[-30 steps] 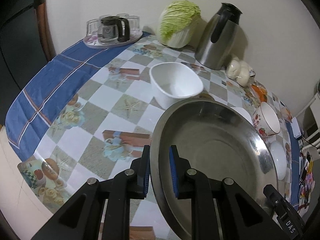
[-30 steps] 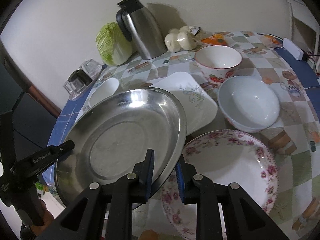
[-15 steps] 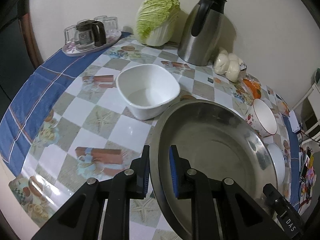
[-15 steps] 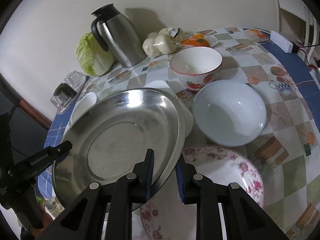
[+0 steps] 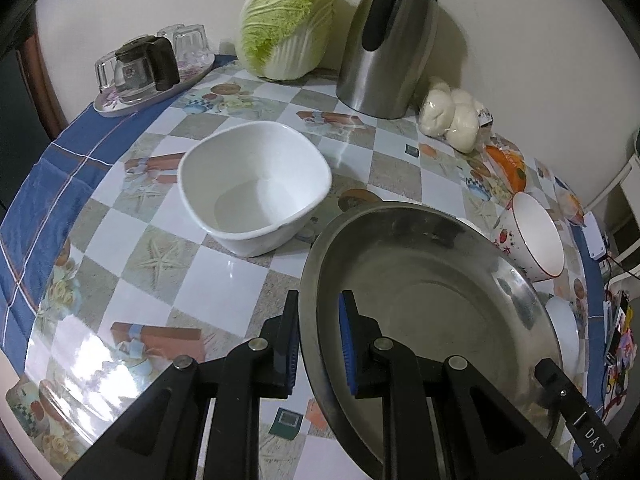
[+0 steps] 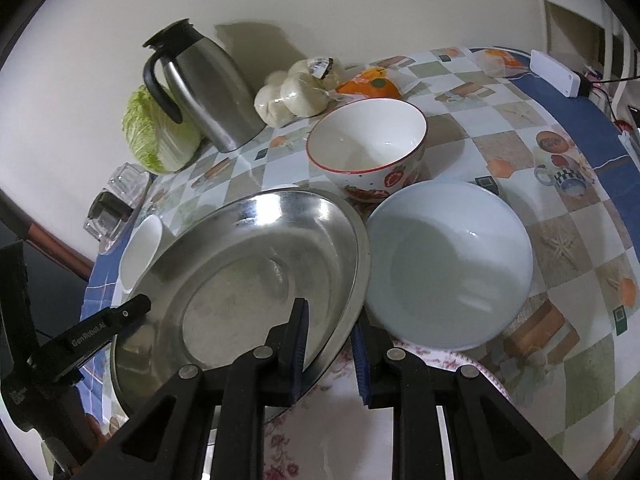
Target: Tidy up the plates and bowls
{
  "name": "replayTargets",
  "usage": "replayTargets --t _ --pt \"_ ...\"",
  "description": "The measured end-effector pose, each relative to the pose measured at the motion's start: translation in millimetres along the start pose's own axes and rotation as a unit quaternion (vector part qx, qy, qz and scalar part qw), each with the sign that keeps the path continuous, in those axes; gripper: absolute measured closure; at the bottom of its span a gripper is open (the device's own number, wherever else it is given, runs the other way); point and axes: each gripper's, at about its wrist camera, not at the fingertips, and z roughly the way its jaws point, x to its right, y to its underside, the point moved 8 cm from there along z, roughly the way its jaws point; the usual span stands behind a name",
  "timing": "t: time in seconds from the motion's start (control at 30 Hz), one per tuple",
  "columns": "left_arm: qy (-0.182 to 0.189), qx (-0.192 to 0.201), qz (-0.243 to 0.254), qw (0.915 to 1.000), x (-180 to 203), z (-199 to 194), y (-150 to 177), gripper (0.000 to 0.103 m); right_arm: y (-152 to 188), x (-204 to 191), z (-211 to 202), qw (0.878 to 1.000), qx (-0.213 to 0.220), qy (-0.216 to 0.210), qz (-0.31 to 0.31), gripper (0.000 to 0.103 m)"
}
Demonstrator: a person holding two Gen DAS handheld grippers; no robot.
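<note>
A large steel plate [image 5: 432, 320] [image 6: 256, 280] hangs above the table, held from both sides. My left gripper [image 5: 319, 344] is shut on its left rim. My right gripper [image 6: 330, 348] is shut on its right rim, and the left one's finger [image 6: 100, 328] shows across the plate. A white square bowl [image 5: 256, 188] stands left of the plate. A strawberry-print bowl [image 6: 368, 148], a plain white bowl [image 6: 448, 264] and a floral plate [image 6: 340, 420] sit to its right; the floral plate lies partly under the steel plate. A square white plate is hidden beneath it.
Along the wall stand a cabbage [image 5: 288, 24], a steel jug [image 5: 392, 40], bagged buns [image 5: 452, 116] and a tray of glasses [image 5: 148, 72]. A white power strip [image 6: 556, 74] lies at the far right table edge. Bare patterned tablecloth [image 5: 132, 264] spreads left of the plate.
Both grippers have carried the steel plate across the table towards the wall and slightly lower. It now covers the square white plate and sits closer to the bowls.
</note>
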Motion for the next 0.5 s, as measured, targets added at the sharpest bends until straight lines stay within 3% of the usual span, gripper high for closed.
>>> replayTargets --t 0.5 --pt "-0.011 -0.004 0.011 0.9999 3.4 13.8 -8.1 0.081 -8.2 -3.5 9.4 1.000 0.006 0.017 -0.016 0.079"
